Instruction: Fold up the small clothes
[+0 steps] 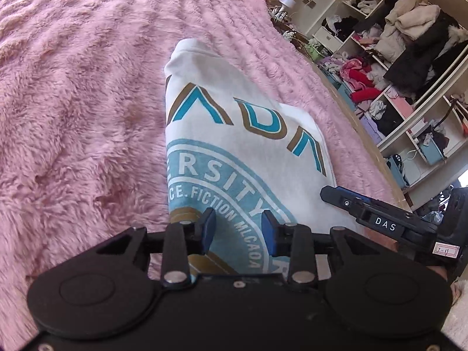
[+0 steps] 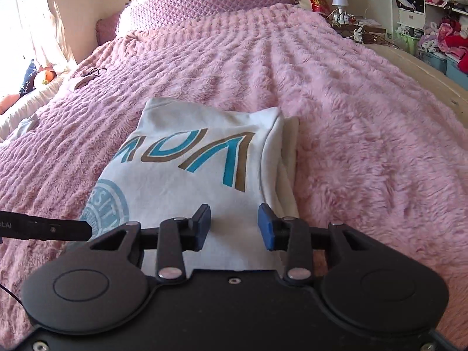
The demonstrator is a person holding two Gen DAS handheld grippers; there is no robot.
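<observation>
Nearest the lens in each wrist view: the black plastic gripper body with its blue-padded fingers. Left gripper [image 1: 238,229] has fingers partly open, nothing between the pads; printed cloth shows through the gap, lying underneath, not pinched. Right gripper [image 2: 234,225] is the same: fingers partly open, empty, hovering over the near hem. The white cotton sweatshirt with teal and tan lettering and a pale blue round seal print [image 1: 234,134] lies on the fluffy pink ribbed bed blanket [image 1: 73,102], near the bed's right edge, already narrowed into a long strip; the folded-in layers show along its right side in the right wrist view. Fabric looks soft and mid-weight, flat with few wrinkles; the blanket pile is deep and shaggy, so it will likely grip the cloth rather than let it slide. Judged step: lengthwise folds done, both grippers sit at the near end between grasps. Next move likely calls for pinching both near corners through all layers, lifting, and carrying them over to the far end, keeping the edges aligned. Open white shelves stuffed with clothes [image 1: 409,58] stand past the bed, not involved.
</observation>
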